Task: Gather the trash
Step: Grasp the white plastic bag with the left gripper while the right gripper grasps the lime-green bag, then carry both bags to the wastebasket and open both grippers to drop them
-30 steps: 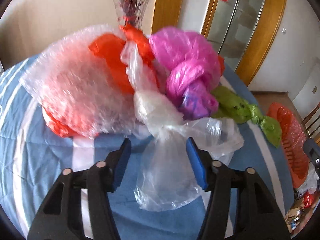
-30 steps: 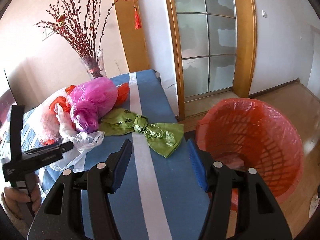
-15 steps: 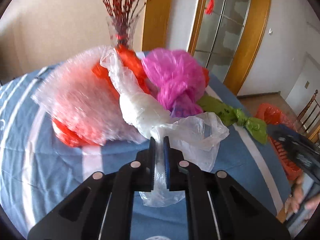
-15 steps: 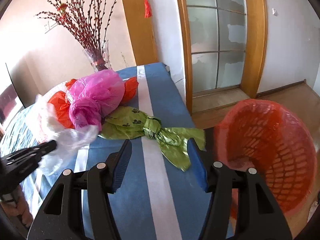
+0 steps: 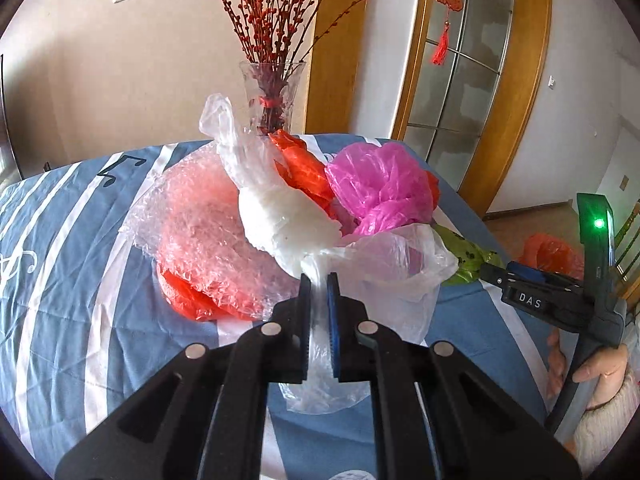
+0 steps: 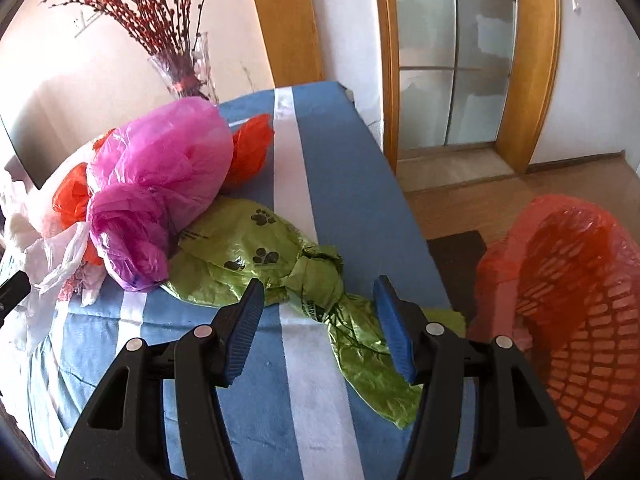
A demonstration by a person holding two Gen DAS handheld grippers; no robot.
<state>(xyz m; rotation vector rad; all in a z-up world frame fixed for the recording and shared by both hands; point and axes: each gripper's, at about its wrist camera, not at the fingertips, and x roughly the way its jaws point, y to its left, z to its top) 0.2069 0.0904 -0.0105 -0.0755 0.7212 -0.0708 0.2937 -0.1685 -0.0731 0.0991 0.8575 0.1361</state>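
Left gripper (image 5: 318, 286) is clamped on the clear plastic bag (image 5: 372, 276), jaws pinching the twisted neck of it; the bag's open mouth flares to the right of the jaws and its knotted white body (image 5: 280, 220) rises up and left, over the pile. Right gripper (image 6: 318, 300) is spread wide, nothing between the jaws, hovering just above the green paw-print bag (image 6: 256, 256), which lies flat and twisted on the blue striped tablecloth (image 6: 352, 200) with its tail reaching the near right edge. Rest of the trash sits in a heap at the far-left side of the green bag: pink bag (image 6: 160, 184) touching the green one, orange bag (image 5: 304, 168) behind and under it, bubble wrap (image 5: 200, 232) draped over more orange plastic on the left. Glass vase with red branches (image 5: 272, 96) stands behind the pile at the far edge of the table. Red mesh bin with a red liner (image 6: 568, 292) is on the floor, off the right end of the table, near the right gripper. In the left wrist view the right gripper's body shows at the right edge with a green LED lit, held by the person's hand (image 5: 596, 372).
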